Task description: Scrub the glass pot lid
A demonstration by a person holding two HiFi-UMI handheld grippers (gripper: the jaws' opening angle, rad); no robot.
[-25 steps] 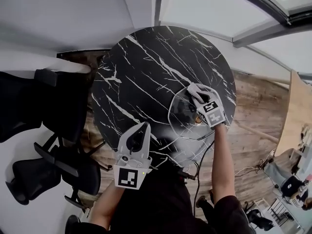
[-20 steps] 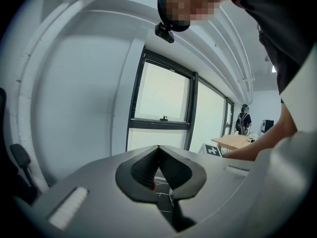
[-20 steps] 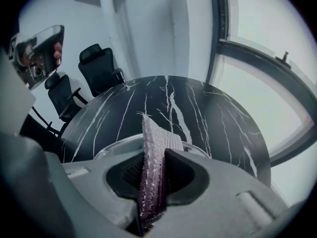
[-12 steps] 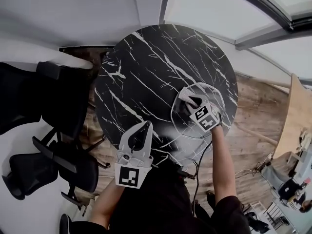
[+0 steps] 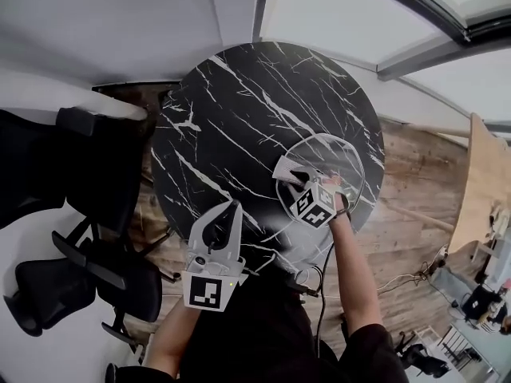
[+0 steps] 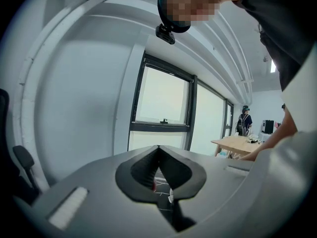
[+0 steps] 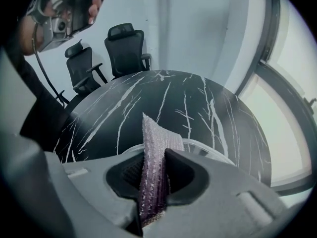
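Directly beneath the right gripper (image 5: 290, 174) — clamped on a scrubbing cloth (image 7: 151, 157) — lies the glass pot lid (image 5: 339, 155); the left gripper (image 5: 229, 214), closed and empty, hovers well apart.

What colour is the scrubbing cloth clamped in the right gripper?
Pale lilac-grey, finely textured; the scrubbing cloth shows best in the right gripper view.

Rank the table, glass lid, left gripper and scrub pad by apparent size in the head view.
1. table
2. glass lid
3. left gripper, close behind; nearness to the camera inflates it
4. scrub pad, in the right gripper
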